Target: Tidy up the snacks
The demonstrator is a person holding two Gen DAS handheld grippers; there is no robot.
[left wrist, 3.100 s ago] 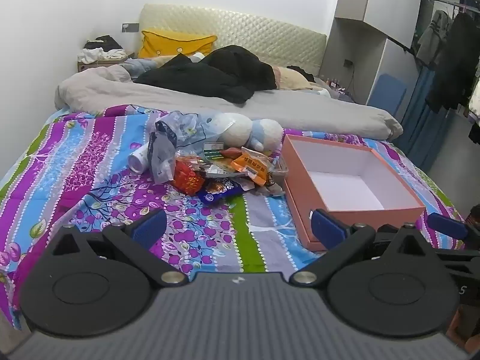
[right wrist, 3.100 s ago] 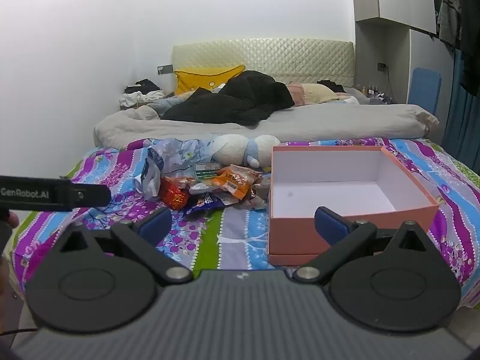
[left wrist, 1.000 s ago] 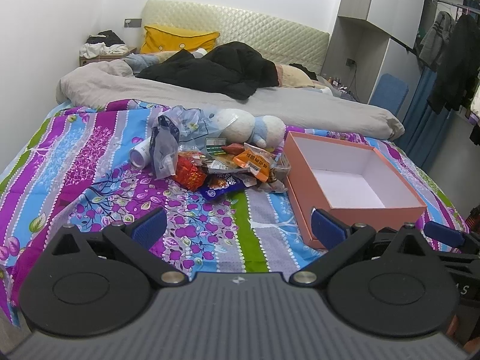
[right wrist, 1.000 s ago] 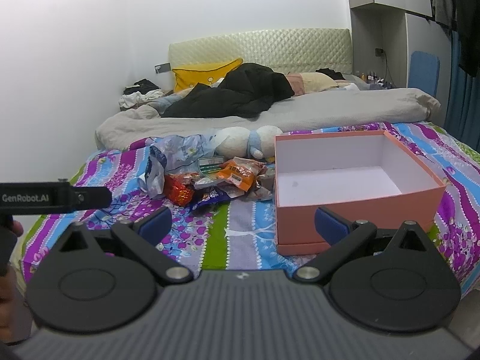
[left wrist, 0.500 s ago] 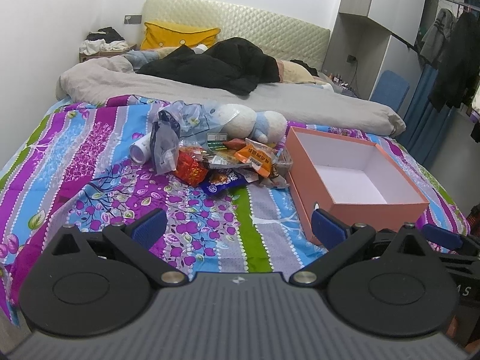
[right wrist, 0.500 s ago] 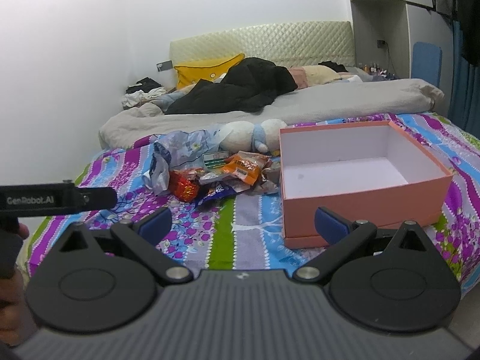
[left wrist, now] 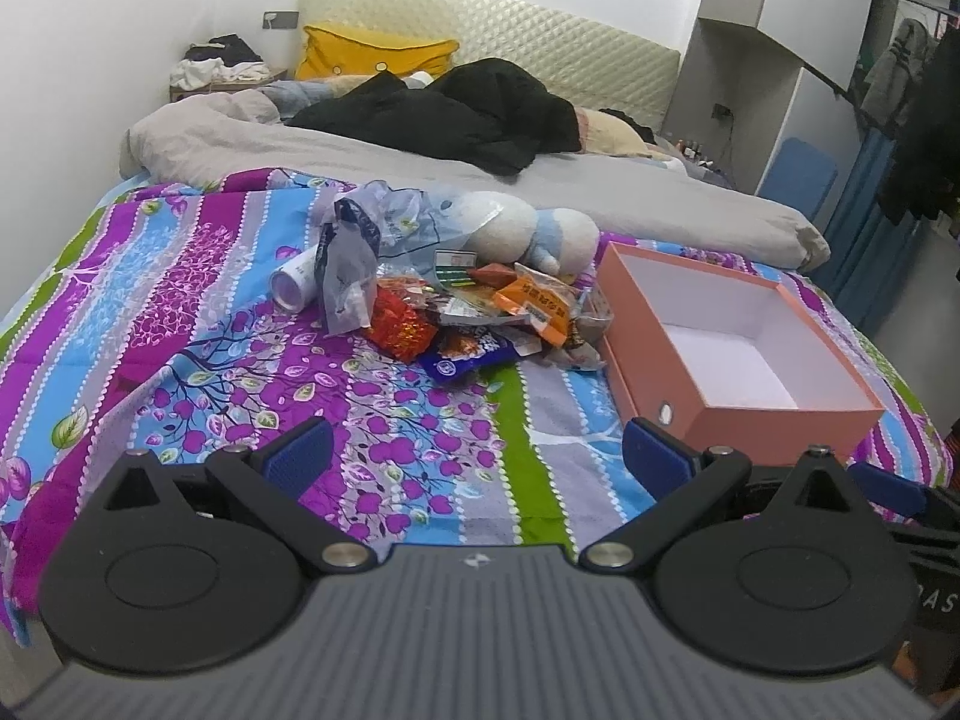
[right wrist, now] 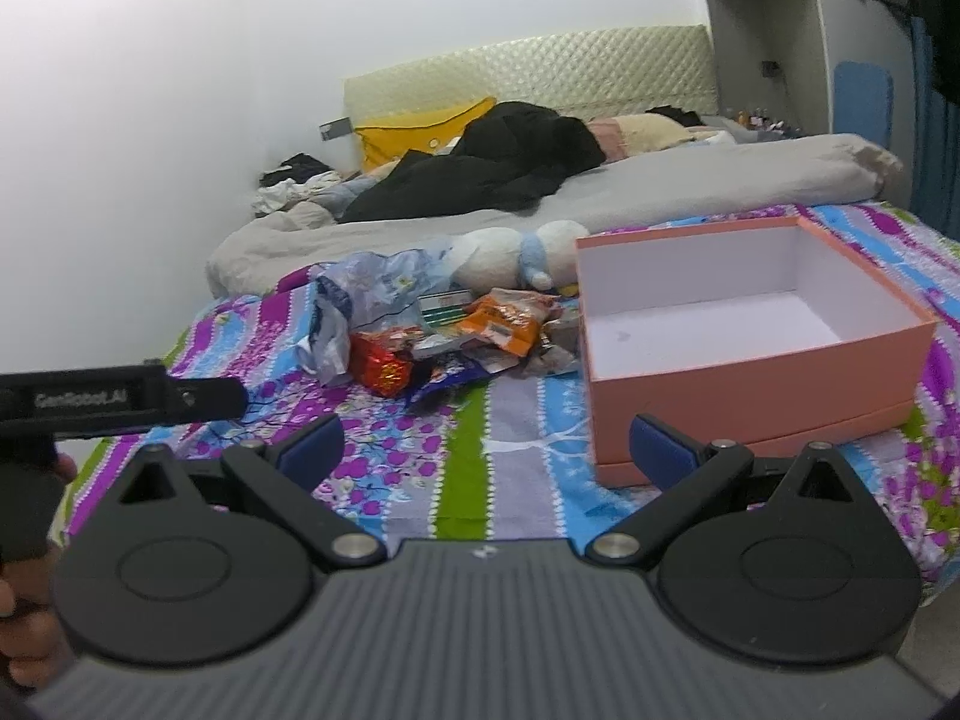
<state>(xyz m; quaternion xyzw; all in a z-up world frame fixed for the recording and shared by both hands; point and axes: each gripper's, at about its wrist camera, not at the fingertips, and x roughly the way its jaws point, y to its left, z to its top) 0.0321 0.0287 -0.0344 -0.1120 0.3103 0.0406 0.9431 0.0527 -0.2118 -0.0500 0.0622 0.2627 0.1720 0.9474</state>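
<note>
A heap of snack packets [left wrist: 474,318] [right wrist: 456,342] lies on the patterned bedspread: a red foil packet [left wrist: 399,324] [right wrist: 381,369], an orange packet [left wrist: 537,300] [right wrist: 501,315], a blue wrapper [left wrist: 471,354] and a crumpled plastic bag [left wrist: 360,240] [right wrist: 366,294]. Right of the heap stands an empty pink box [left wrist: 798,414] [right wrist: 756,390], white inside. My left gripper [left wrist: 477,456] hovers open over the near bedspread, short of the heap. My right gripper [right wrist: 486,444] is open too, near the box's front left corner. Neither holds anything.
A white and blue plush toy [left wrist: 534,231] [right wrist: 516,255] and a white tube [left wrist: 294,282] lie against the heap. Behind are a grey duvet [left wrist: 360,150], black clothes [left wrist: 456,114] and a yellow pillow [left wrist: 378,54]. The left gripper's body [right wrist: 120,399] and a hand show at the right view's left edge.
Both grippers have moved forward toward the bed; the heap and the box appear larger and nearer. Both stay open and empty.
</note>
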